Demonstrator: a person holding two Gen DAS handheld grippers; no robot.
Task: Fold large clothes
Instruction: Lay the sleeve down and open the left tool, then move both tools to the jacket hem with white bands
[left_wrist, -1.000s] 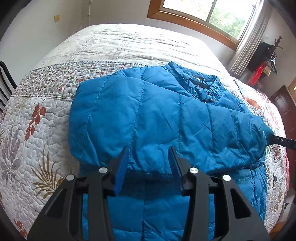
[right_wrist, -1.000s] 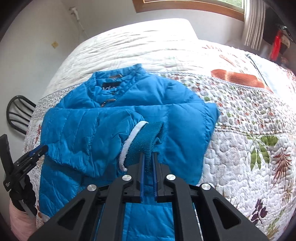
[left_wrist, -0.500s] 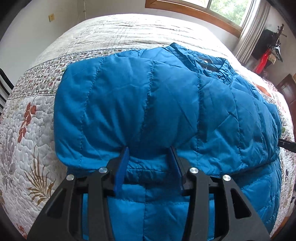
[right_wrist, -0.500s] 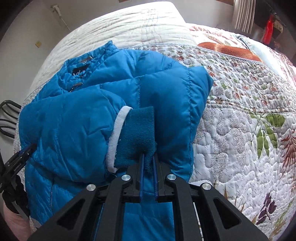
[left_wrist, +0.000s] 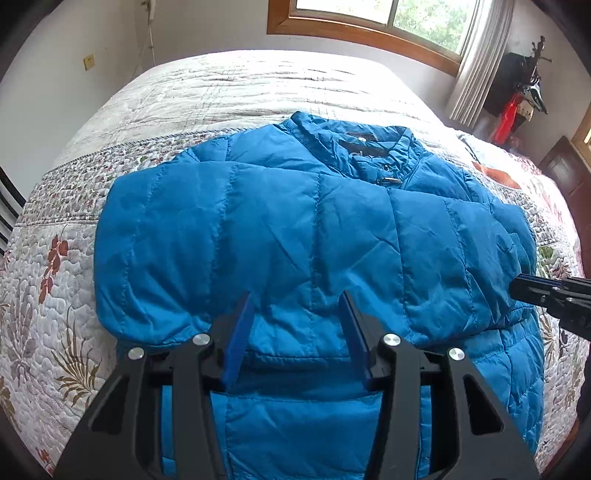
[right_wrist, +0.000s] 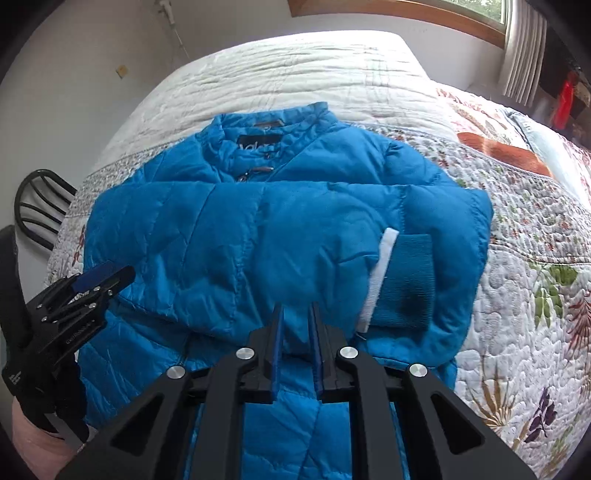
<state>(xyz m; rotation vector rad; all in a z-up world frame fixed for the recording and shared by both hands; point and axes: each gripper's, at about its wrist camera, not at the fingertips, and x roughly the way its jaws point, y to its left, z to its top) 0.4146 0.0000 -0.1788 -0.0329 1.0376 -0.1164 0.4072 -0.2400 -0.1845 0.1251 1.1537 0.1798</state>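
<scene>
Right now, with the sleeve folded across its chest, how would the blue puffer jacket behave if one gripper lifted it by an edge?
The blue puffer jacket would probably flop and unfold, since its quilted panels already crease and sag softly. Its shell looks smooth and shiny, so layers may slide over each other. The ribbed cuff looks grippier and likely gives a surer hold.

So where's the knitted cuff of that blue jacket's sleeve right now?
In the right wrist view the cuff lies flat on the folded jacket, near its right edge, just right of and beyond the right gripper, not between its jaws.
</scene>
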